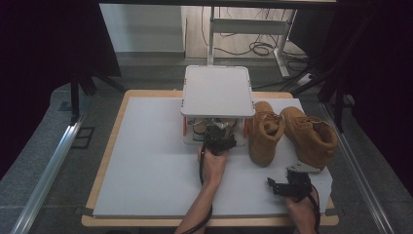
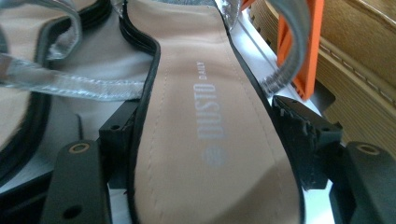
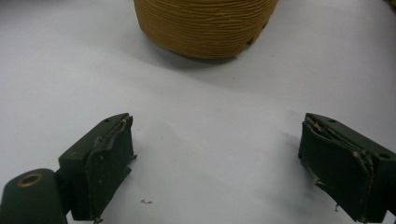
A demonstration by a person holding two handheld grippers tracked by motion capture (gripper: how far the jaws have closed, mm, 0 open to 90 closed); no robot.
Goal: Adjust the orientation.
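- Black jaws of the left gripper (image 2: 205,154) stand on either side of a sandal (image 2: 210,116), one at each edge of its tan insole; they look parted just off the black sole rim rather than squeezing it, though the contact on the left edge is hard to judge.
- That sandal lies on the lower level of a small shelf (image 1: 217,91), under its white top plate, with an orange post (image 2: 301,46) just beside it and a second sandal (image 2: 23,93) with silver straps next to it.
- Judging from this, the step in hand is setting the sandal down on the shelf, or taking it up. The next move calls for either a straight pull back clear of the straps or a firm squeeze.
- The right gripper (image 1: 287,185) rests wide open and empty on the white table (image 1: 146,161), pointed at the heel of a tan boot (image 3: 205,25).
- Two such boots (image 1: 292,134) stand beside the shelf. The top plate hides most of the shelf's inside from above.
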